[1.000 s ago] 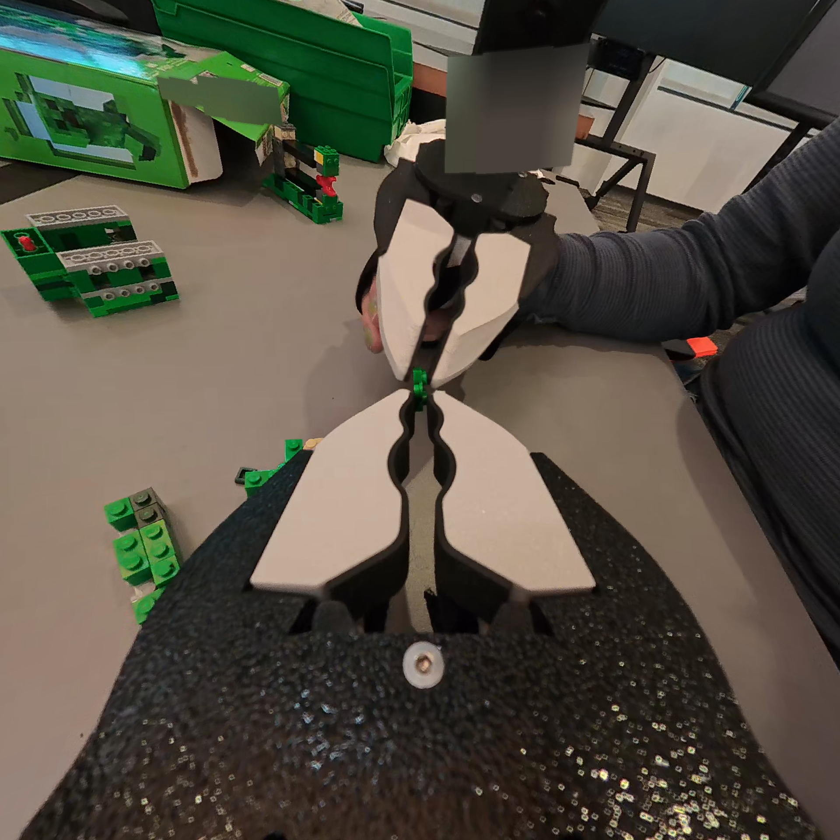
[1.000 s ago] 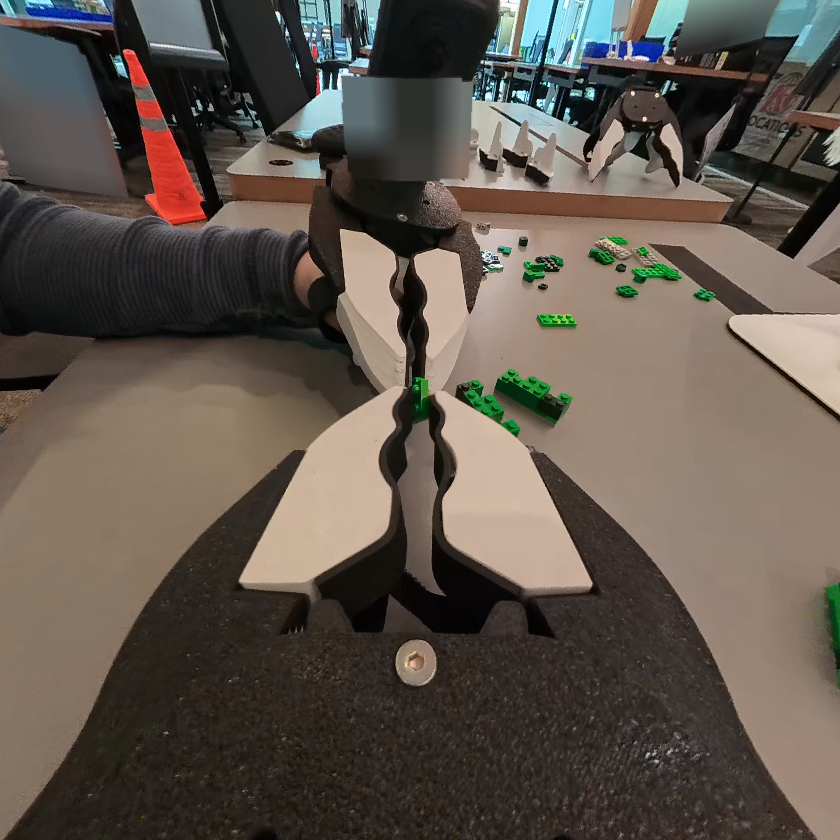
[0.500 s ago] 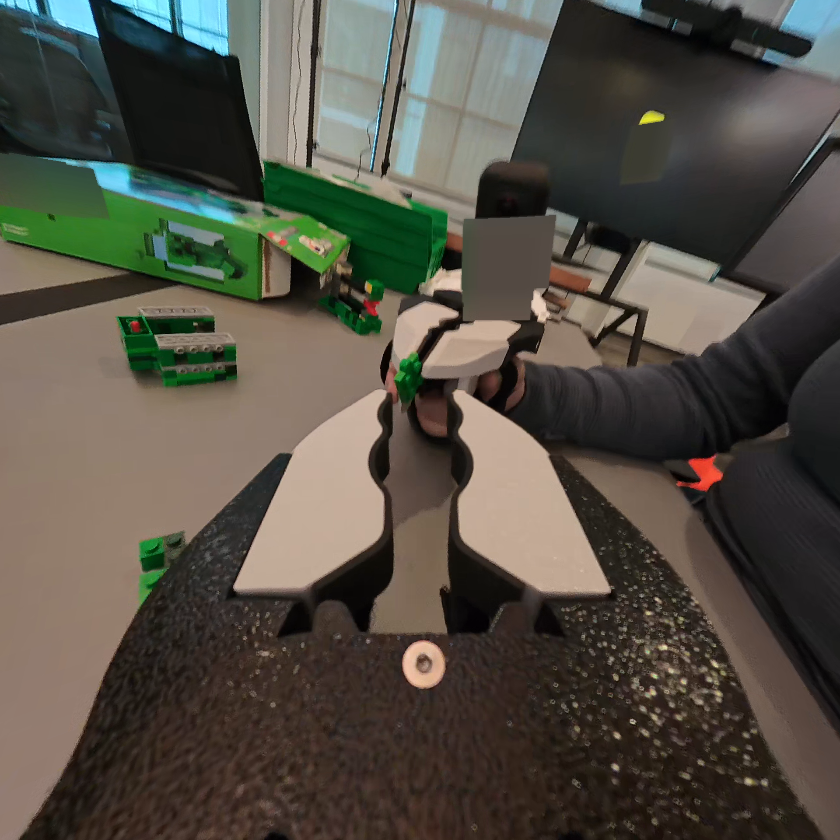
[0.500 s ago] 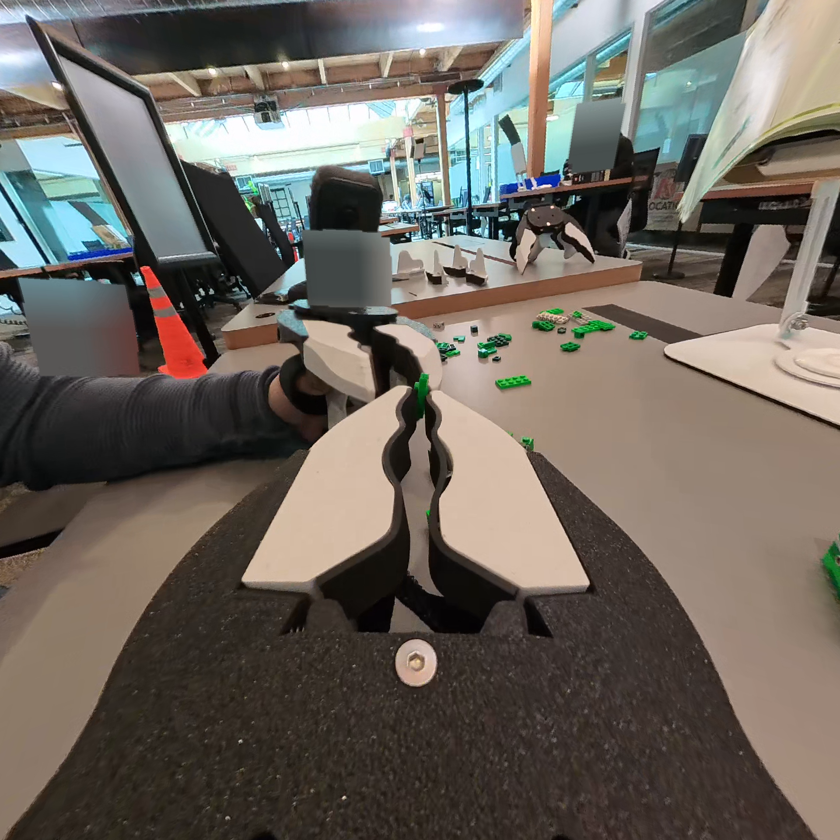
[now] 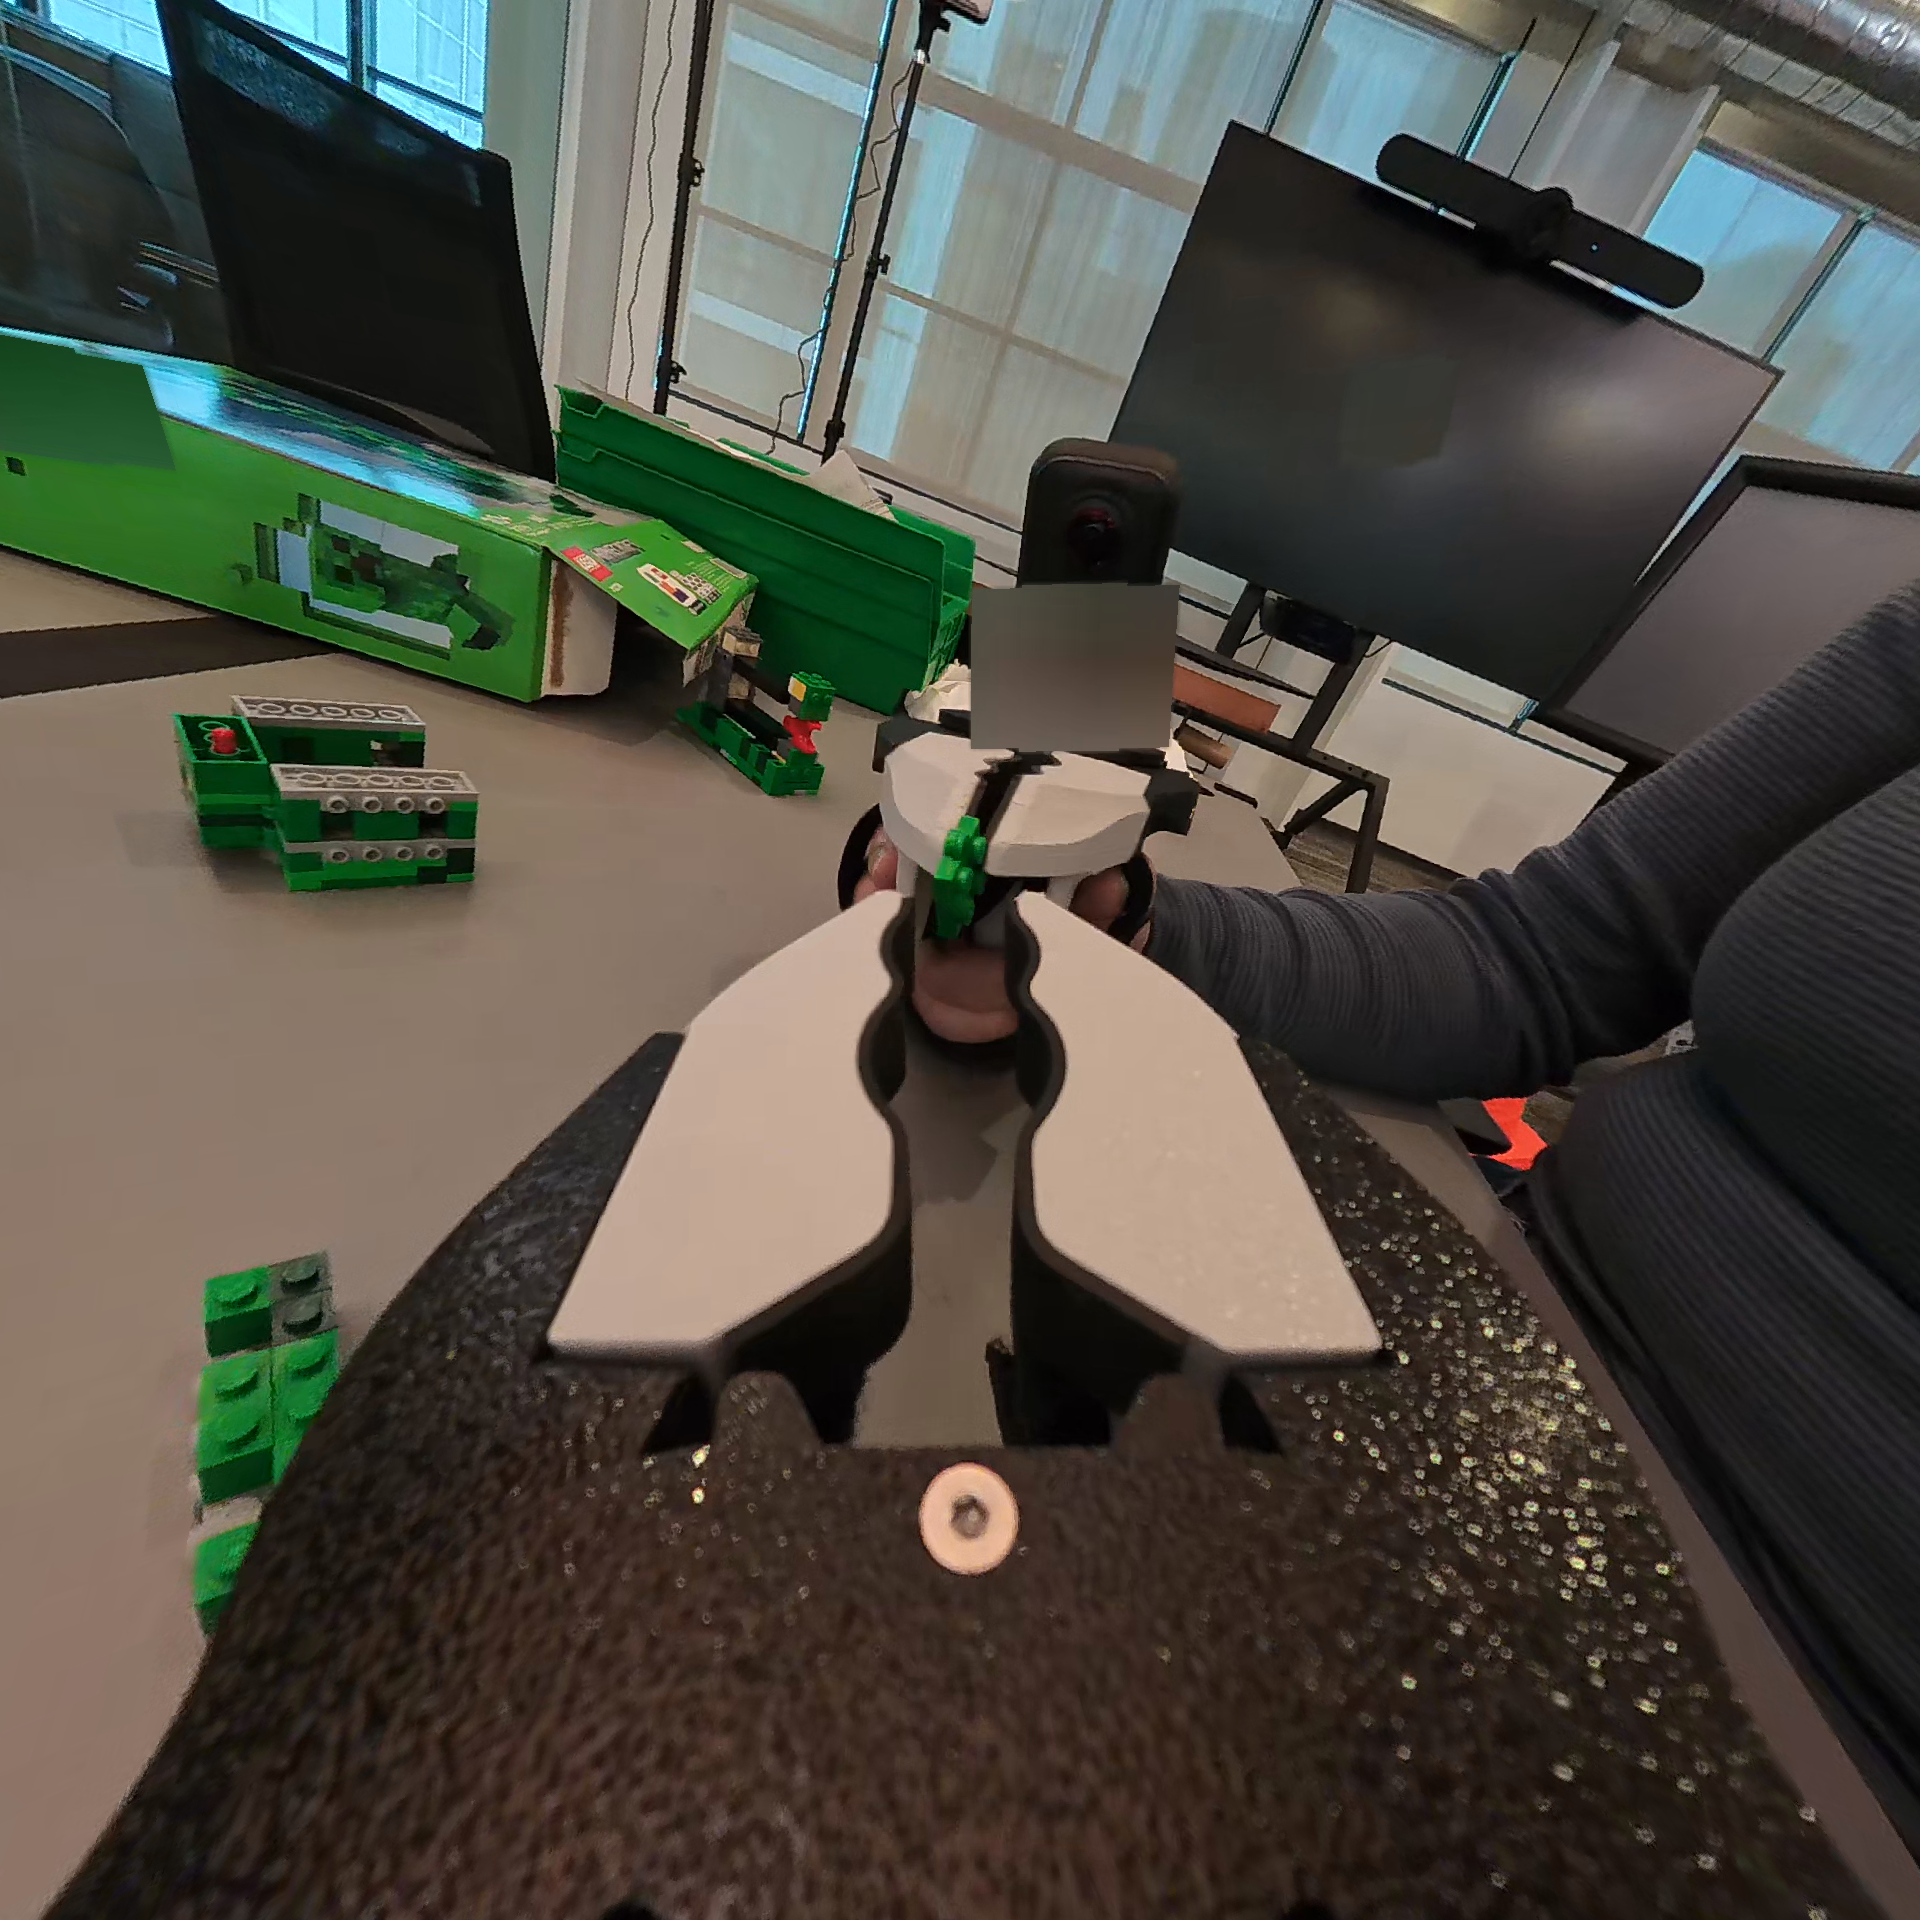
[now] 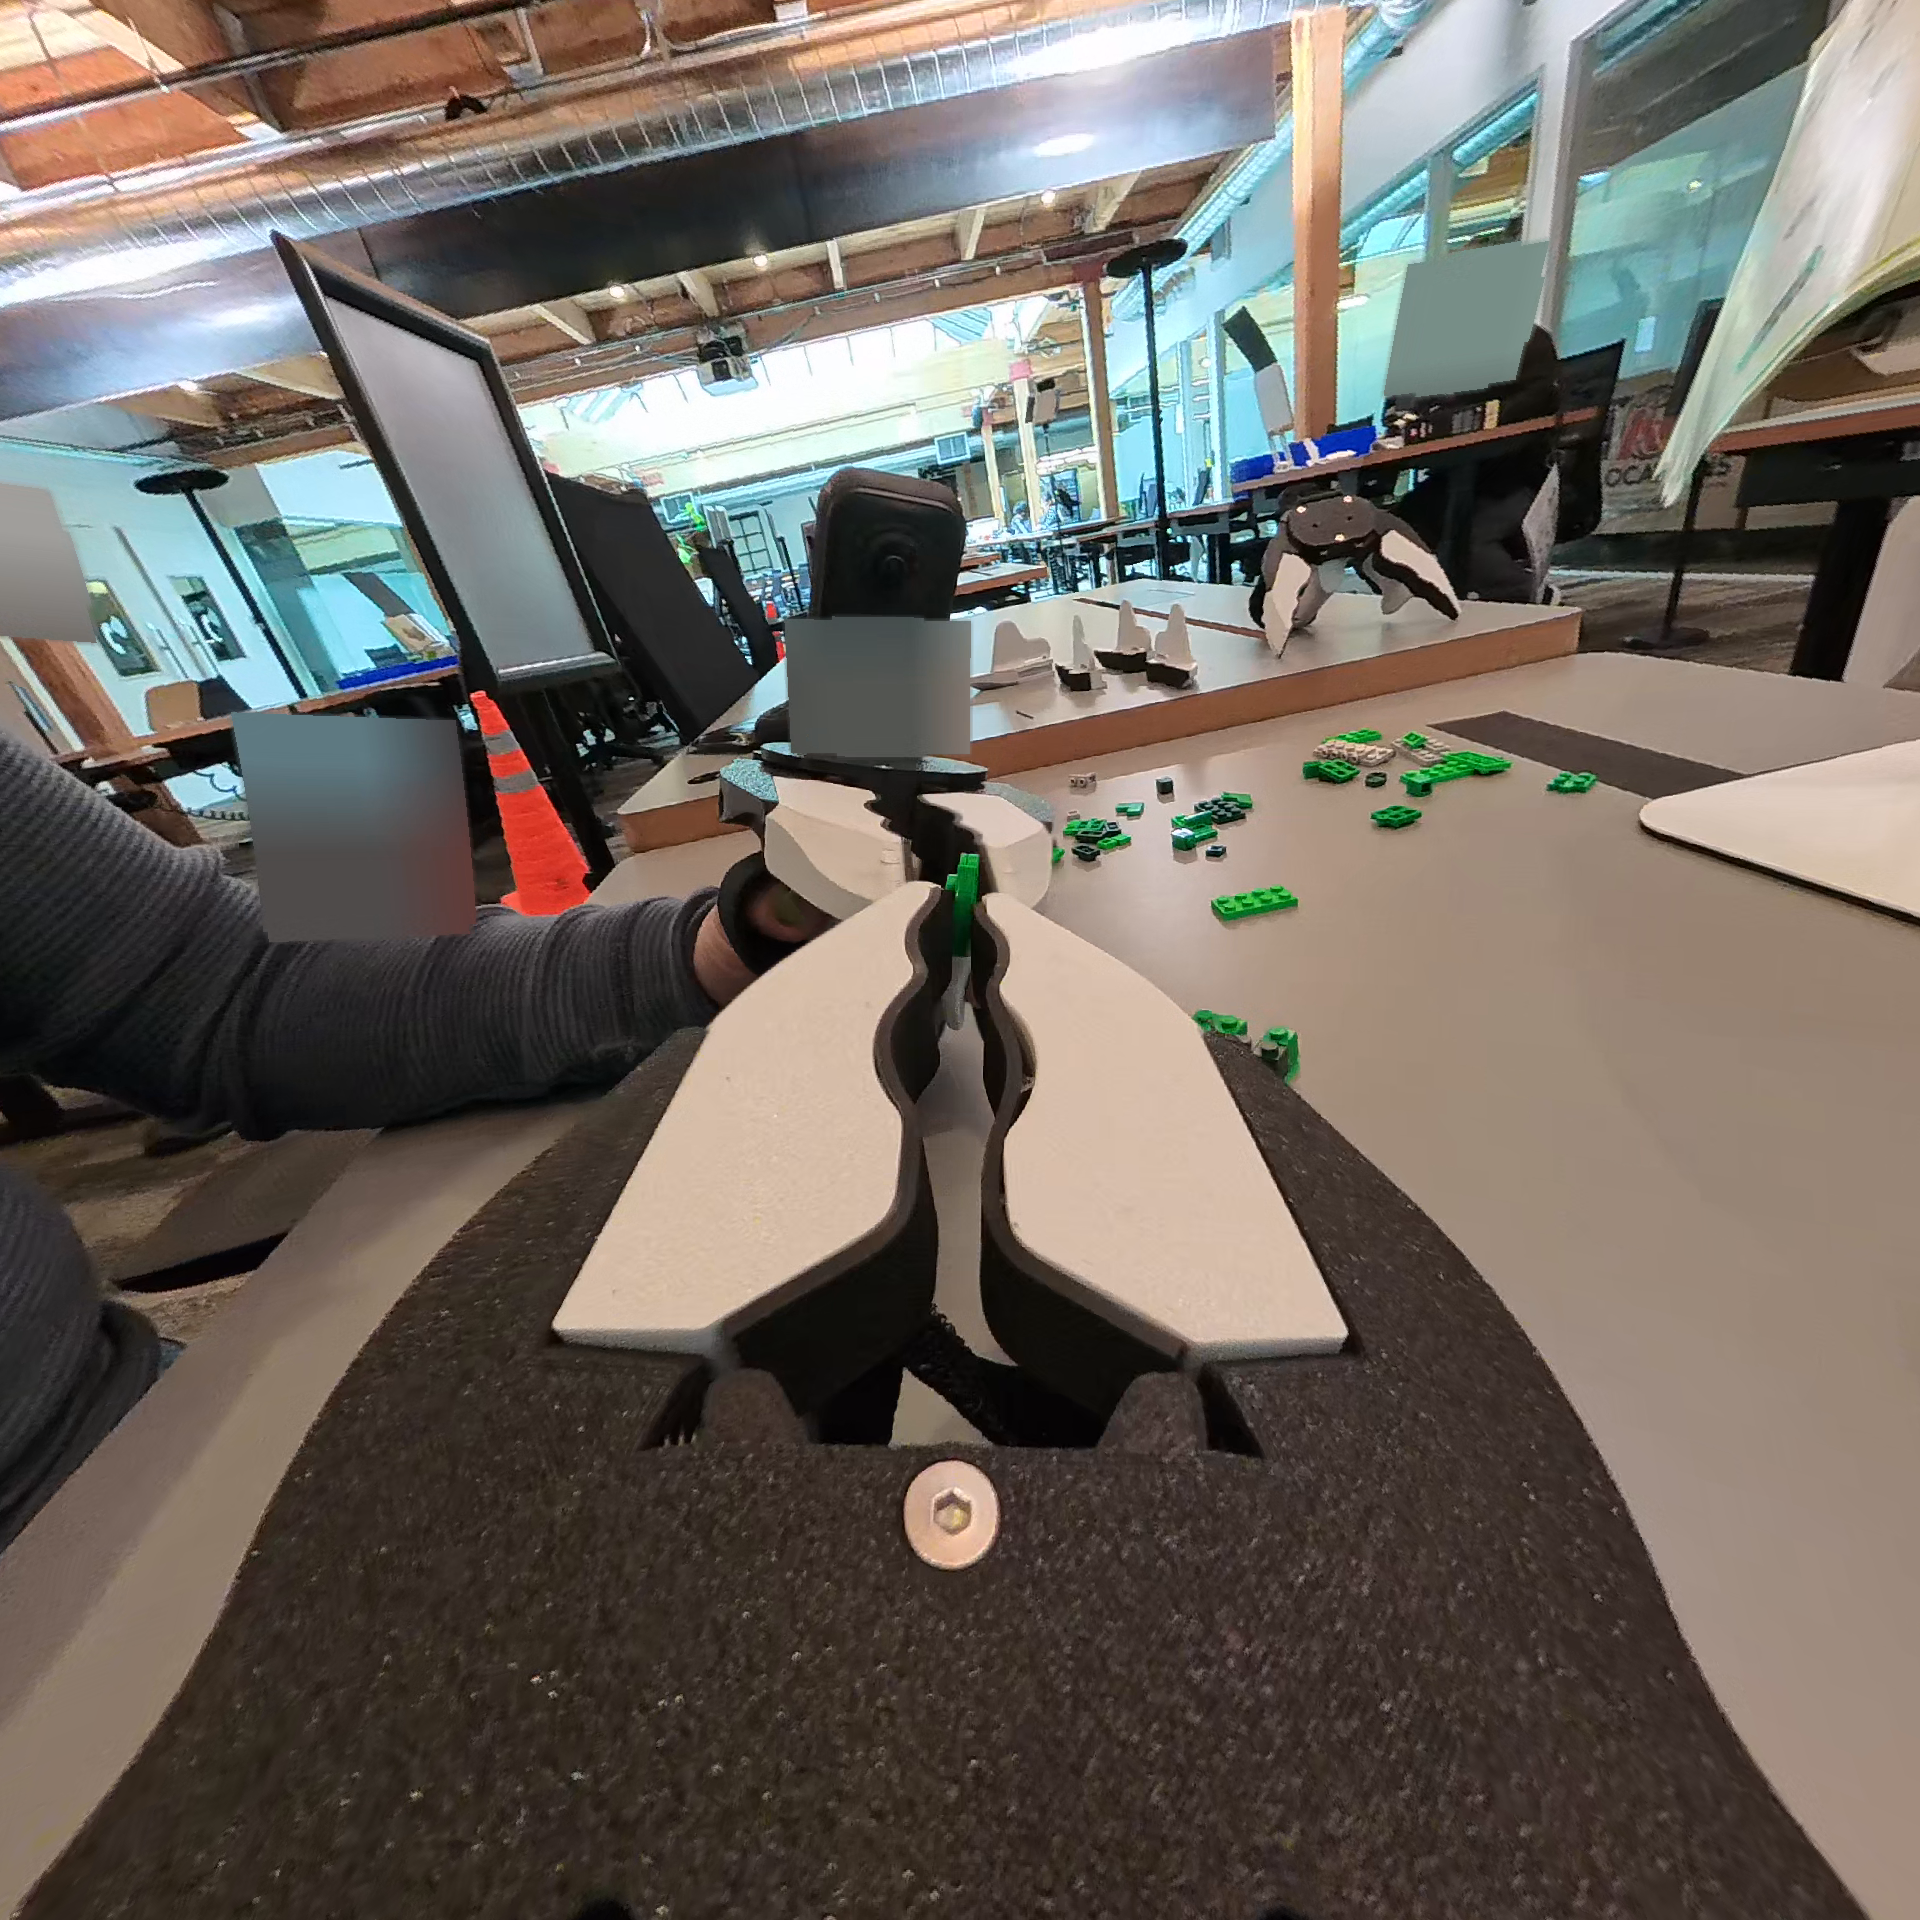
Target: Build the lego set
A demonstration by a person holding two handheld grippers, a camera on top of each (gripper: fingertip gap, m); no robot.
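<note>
My right gripper (image 6: 961, 914) is shut on a small green lego piece (image 6: 966, 894), held upright and raised above the grey table (image 6: 1507, 1039). In the left wrist view the same piece (image 5: 958, 873) sticks out of the right gripper (image 5: 982, 842), which faces mine. My left gripper (image 5: 961, 925) is open and empty, its tips just below and on either side of the piece. In the right wrist view the left gripper (image 6: 914, 842) stands close behind the piece with its jaws apart.
A green lego box (image 5: 312, 551), a green bin (image 5: 810, 561), two part-built green and grey blocks (image 5: 343, 800) and a small build (image 5: 769, 738) lie at the far left. Loose green bricks (image 5: 260, 1382) lie near left; more pieces (image 6: 1252, 902) and a white board (image 6: 1818, 821) lie right. Less than 4 cm separates the two grippers' tips.
Both grippers have lifted and tilted up from the table. My left gripper has opened and let go of the green piece; the right gripper still holds it.
</note>
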